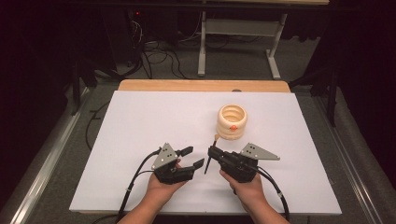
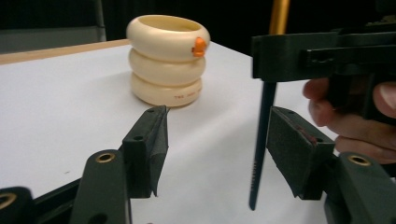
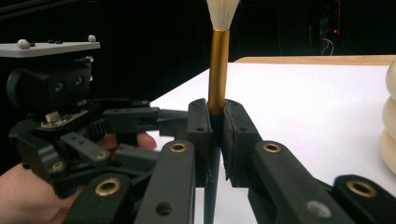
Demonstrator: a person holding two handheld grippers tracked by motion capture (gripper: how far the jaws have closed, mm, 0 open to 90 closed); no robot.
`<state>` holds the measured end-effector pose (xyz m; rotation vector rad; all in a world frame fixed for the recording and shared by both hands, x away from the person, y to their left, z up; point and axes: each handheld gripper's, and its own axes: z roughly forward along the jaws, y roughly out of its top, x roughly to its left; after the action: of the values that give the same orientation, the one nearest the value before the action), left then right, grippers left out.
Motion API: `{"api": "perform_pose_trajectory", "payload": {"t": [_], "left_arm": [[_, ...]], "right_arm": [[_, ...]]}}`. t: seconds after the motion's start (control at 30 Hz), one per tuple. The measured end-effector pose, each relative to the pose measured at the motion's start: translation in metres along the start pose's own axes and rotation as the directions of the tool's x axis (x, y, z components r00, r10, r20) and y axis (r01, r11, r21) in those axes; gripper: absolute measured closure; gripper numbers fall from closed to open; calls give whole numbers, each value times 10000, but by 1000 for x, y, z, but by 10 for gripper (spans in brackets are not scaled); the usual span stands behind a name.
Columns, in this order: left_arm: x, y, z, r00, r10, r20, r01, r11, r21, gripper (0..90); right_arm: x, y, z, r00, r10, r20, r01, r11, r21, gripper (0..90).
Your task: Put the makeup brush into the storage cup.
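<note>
Right gripper [image 1: 213, 150]: jaws pressed together on a paintbrush [image 3: 218, 70], pinching its dark handle just below the gold ferrule; the person's right hand [image 1: 243, 183] holds the gripper low over the table [image 1: 140, 121].
Paintbrush: upright in the right gripper view, pale bristles at the top, gold ferrule under them, dark handle running down between the pads. In the left gripper view the handle [image 2: 261, 140] hangs down with its tip just above the white surface. In the high view the brush [image 1: 211, 154] stands tilted between the two grippers.
Left gripper [image 1: 192, 157]: jaws spread, nothing pinched between them. In the left gripper view the brush handle stands between the two pads, close to the right-hand pad; whether it touches that pad cannot be told. The person's left hand [image 1: 161, 184] holds it beside the right gripper, the two tips near each other.
Ringed holder [image 1: 233, 121]: a cream pot of three stacked rings with an open top and a small orange mark on its side, standing upright on the table beyond the right gripper, apart from both grippers.
Table: covered by a white sheet, a wooden edge [image 1: 201, 85] showing along the far side.
</note>
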<state>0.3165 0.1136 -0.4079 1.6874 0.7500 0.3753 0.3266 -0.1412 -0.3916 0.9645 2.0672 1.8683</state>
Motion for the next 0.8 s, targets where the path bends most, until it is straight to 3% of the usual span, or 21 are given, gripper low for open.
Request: {"api": "perform_pose_trajectory", "payload": {"t": [0.53,0.67,0.8], "left_arm": [[23,0,-13,9959,-143,-892,153,9998,108,269],[29,-1,-18,9943,-98,-1063,150,9987,484,194],[37,-2,-29,9913,-245,-1292,296,9988,377,154]], "right_arm": [[-7,4,-10,9991,-290,310,297,9993,-229,847],[-9,5,-14,9988,-290,384,303,9990,-336,847],[-12,6,-18,9979,-380,531,401,9985,-381,846]]}}
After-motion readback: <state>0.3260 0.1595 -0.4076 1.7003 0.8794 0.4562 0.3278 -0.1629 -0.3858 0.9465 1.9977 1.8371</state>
